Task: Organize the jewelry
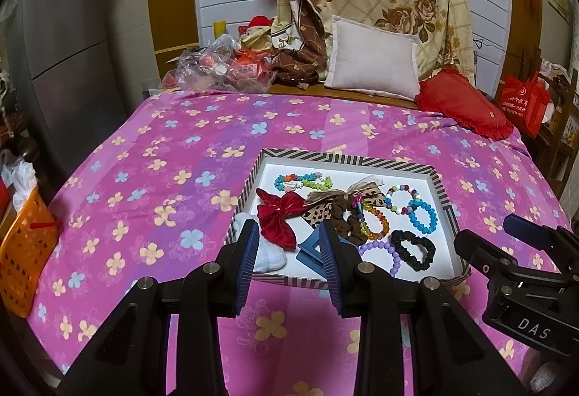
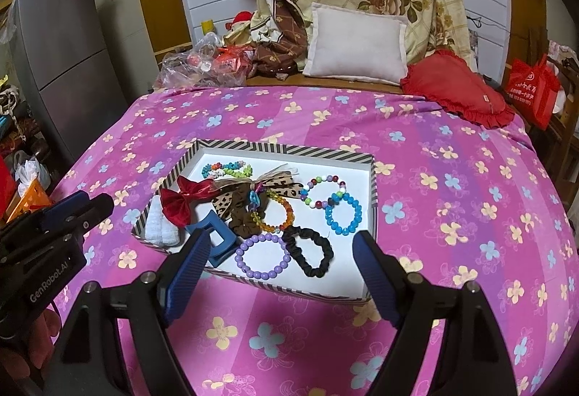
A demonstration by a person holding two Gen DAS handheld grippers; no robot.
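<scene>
A striped-rimmed white tray (image 1: 347,159) (image 2: 282,148) lies on the pink flowered bedspread (image 2: 452,178). It holds a red bow (image 1: 278,215) (image 2: 181,200), a blue claw clip (image 1: 307,255) (image 2: 217,236), a white fluffy scrunchie (image 1: 269,258), a leopard-print bow (image 1: 318,211), a black scrunchie (image 2: 325,251), and purple (image 2: 240,251) and blue (image 2: 356,211) bead bracelets. My left gripper (image 1: 287,229) hovers at the tray's near left corner, open and empty. At the tray's near edge my right gripper (image 2: 280,238) stands open wide, with nothing between its pads.
A white pillow (image 1: 372,63), a red heart cushion (image 1: 463,106) and a plastic bag of items (image 1: 213,66) lie at the head of the bed. An orange basket (image 1: 25,251) and a grey fridge (image 1: 61,52) stand to the left. A red bag (image 1: 524,102) hangs on the right.
</scene>
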